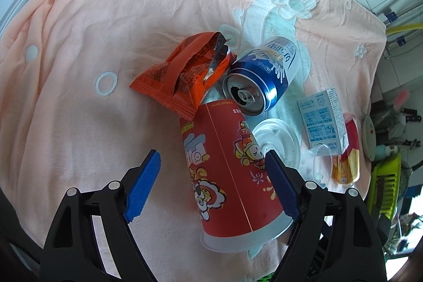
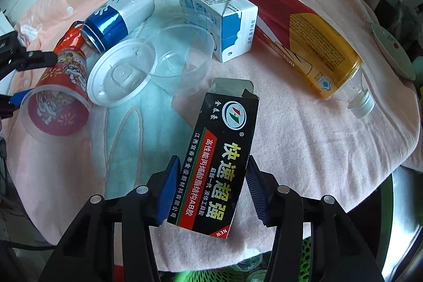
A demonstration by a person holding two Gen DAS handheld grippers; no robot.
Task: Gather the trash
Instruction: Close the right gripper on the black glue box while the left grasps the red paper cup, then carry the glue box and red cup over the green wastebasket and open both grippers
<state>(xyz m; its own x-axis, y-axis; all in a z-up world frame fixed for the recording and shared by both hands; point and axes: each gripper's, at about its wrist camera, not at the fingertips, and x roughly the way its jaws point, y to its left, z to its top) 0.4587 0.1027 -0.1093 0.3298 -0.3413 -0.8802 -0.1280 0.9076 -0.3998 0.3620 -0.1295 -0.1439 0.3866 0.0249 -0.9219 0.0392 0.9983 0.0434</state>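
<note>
A: Two grips we see: our right tongs [image 2: 211, 192] pinch the black rectangular cardboard glue box [image 2: 220, 157] above the peach towel-covered tabletop [image 2: 304, 139].

B: Our left tongs [image 1: 212, 185] stand spread around the red printed paper cup [image 1: 227, 176] lying on its side, one pad touching it. Beyond it lie the orange foil wrapper [image 1: 182, 73] and blue-and-white drink can [image 1: 264, 73].

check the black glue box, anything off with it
The black glue box has its top flap torn open and standing up, and it lies askew between the pads of the right hand-held gripper, its lower corner hanging past the edge of the pink towel.
</note>
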